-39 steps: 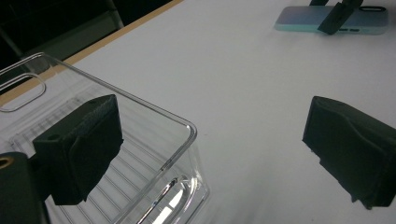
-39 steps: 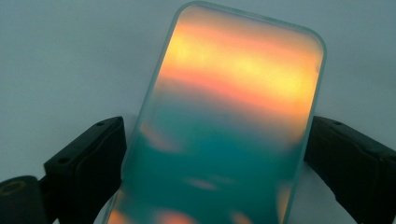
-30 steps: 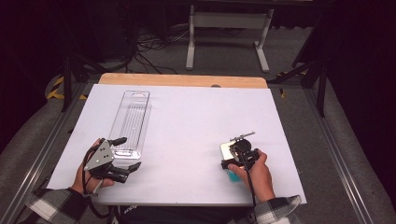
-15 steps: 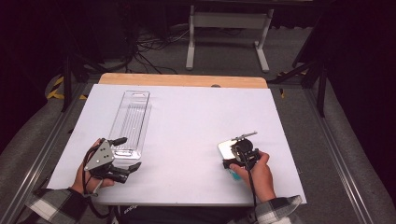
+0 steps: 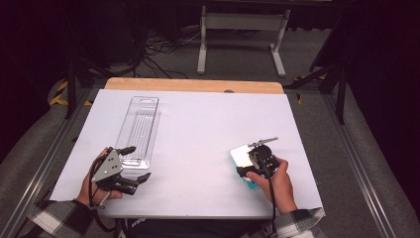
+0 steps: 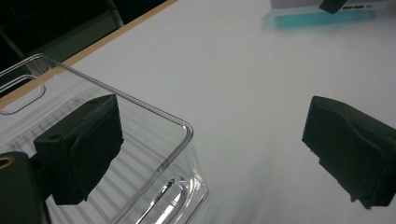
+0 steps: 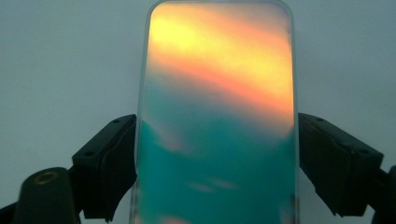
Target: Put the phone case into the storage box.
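Observation:
A phone [image 5: 241, 154] with a mirror-like screen and teal underside lies near the table's front right. My right gripper [image 5: 248, 160] is shut on it, one jaw pressed against each long edge. In the right gripper view the phone [image 7: 219, 93] runs up between the jaws of that gripper [image 7: 217, 163], its screen reflecting orange and teal. A long clear plastic tray [image 5: 141, 119] lies at the left. My left gripper [image 5: 139, 162] stands open at its near end. In the left gripper view that gripper [image 6: 210, 140] straddles the tray's corner [image 6: 140, 102], one jaw inside and one over bare table, holding nothing.
The white table top [image 5: 198, 129] ends in a wooden strip [image 5: 193, 85] at the far edge. Metal rails run along both sides. A grey stand [image 5: 237, 22] and cables sit on the floor beyond. The far end of the phone [image 6: 322, 7] shows in the left gripper view.

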Tool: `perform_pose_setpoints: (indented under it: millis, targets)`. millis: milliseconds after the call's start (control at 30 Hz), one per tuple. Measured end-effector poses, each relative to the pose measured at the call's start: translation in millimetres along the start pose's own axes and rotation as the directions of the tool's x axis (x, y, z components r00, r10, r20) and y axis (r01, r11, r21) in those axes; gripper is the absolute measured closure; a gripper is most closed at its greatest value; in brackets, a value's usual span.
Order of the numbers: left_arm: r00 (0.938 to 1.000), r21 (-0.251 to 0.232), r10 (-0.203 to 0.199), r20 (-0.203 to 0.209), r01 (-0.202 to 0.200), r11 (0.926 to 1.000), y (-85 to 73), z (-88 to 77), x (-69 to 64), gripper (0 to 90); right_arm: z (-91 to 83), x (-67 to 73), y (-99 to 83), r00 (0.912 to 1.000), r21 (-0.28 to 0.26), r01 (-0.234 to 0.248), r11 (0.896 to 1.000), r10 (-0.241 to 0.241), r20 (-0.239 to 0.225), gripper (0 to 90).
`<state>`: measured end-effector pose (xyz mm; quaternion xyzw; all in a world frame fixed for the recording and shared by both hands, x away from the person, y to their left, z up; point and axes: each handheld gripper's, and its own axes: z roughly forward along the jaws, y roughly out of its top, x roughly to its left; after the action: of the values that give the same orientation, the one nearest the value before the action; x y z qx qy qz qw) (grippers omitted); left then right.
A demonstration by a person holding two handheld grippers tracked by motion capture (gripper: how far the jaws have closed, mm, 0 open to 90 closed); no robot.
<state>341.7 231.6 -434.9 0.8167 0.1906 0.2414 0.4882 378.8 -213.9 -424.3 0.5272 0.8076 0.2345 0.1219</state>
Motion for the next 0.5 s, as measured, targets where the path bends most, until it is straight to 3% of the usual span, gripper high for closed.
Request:
perform_pose_setpoints:
  millis: [100,400,500]
  targets:
    - [1.0000,0.001,0.007,-0.007,-0.007,1.0000,0.4,0.9,-0.8,5.4,-2.8,-0.9,1.1,0.9996,-0.002,-0.001,1.000,0.001,-0.026,16.6]
    - [0.9959,0.005,0.081,-0.040,-0.081,0.9967,4.1,5.4,-6.6,6.5,-10.9,-0.3,6.2,0.9936,-0.022,0.004,1.000,-0.006,-0.113,16.6]
    - [0.9939,0.012,0.101,-0.044,-0.100,0.9949,5.0,7.1,-7.5,7.1,-11.6,3.3,9.8,0.9932,-0.031,0.022,0.999,-0.025,-0.114,16.6]
